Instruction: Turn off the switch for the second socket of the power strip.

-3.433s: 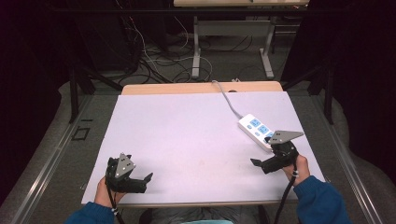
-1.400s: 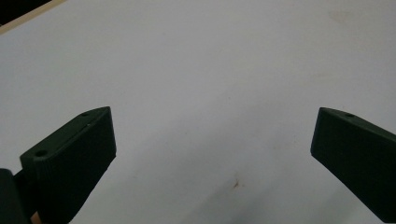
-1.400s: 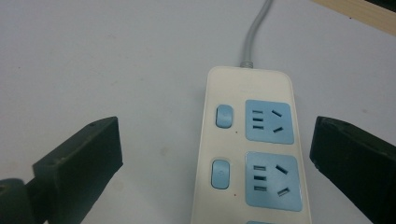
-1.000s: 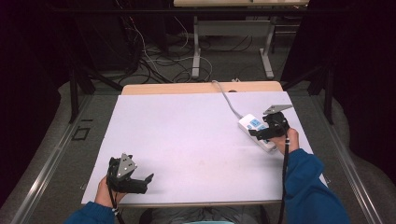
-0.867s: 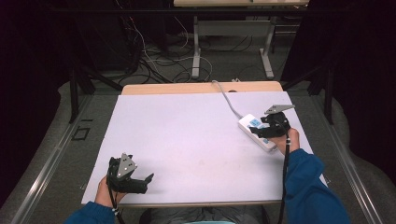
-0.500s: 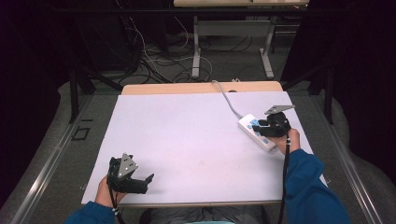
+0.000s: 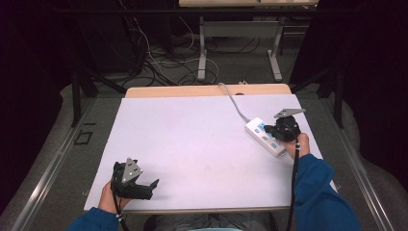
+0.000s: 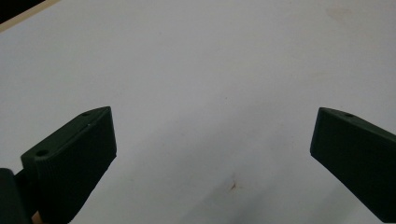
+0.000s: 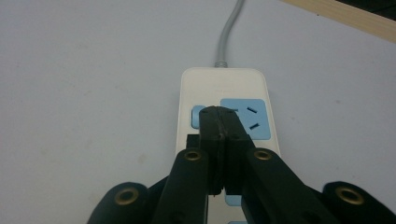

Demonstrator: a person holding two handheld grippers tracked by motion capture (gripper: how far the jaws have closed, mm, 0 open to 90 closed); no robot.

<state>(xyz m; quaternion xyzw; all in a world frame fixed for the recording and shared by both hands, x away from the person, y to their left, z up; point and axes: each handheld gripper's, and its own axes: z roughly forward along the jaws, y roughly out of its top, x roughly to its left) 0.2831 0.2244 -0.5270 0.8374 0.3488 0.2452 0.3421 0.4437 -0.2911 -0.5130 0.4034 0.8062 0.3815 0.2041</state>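
Observation:
A white power strip (image 7: 277,147) with pale blue sockets lies at the right of the table, its grey cable (image 7: 233,103) running off the far edge. My right gripper (image 7: 268,130) rests over it. In the right gripper view the strip (image 9: 224,84) lies straight ahead, and my right gripper (image 9: 218,113) has just been closing. Its jaws now meet with nothing between them, tips down on the strip beside a blue socket (image 9: 252,116). My left gripper (image 7: 152,188) sits at the near left corner, and in its own view it (image 8: 212,140) stands wide open over bare white table.
The white tabletop (image 7: 192,139) has a wooden strip (image 7: 207,90) along its far edge. Beyond it stand desk legs and tangled cables (image 7: 159,62) on the floor. Metal rails (image 7: 53,163) run down both sides of the table.
My right gripper has gone from the table's right edge forward onto the power strip, and has held there for the last second. The left hand has not moved.

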